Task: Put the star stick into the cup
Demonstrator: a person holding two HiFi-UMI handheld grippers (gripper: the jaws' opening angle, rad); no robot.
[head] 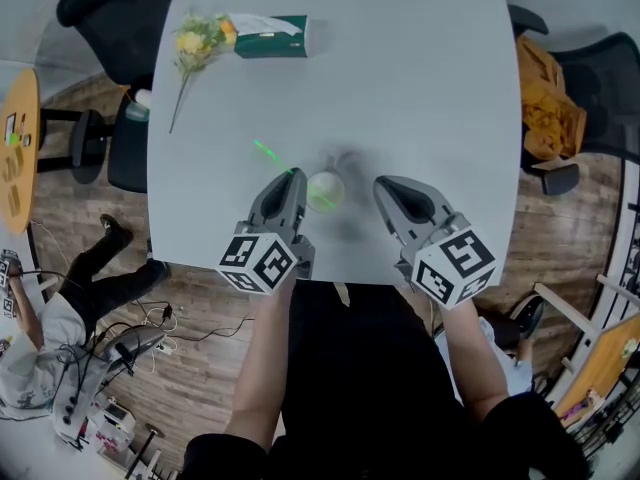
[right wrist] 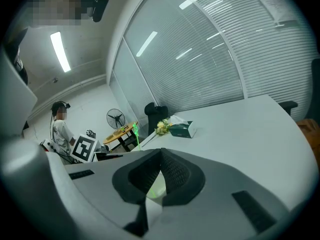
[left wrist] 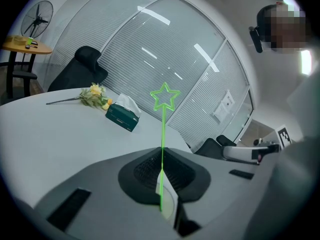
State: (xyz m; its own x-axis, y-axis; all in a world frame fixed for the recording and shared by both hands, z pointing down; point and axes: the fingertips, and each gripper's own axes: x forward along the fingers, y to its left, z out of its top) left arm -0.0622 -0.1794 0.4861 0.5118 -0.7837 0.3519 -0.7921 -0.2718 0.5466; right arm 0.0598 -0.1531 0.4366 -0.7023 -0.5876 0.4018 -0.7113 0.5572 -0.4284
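Left jaws on star stick (left wrist: pixel 161 134), star-end forward.

We hold our left claw (head: pixel 292 176) low over the near part of the surface (head: pixel 420 88). It points far and a little right, with its jaws pressed together on the thin shaft of the star stick (left wrist: pixel 162 129), which rises from between the tips. Our right claw (head: pixel 384 185) sits to its right, angled far and left, so the two tips lean toward each other but do not touch; its jaws are closed tip to tip. Our bare left forearm (head: pixel 262 368) and right forearm (head: pixel 472 353) run back toward our body.
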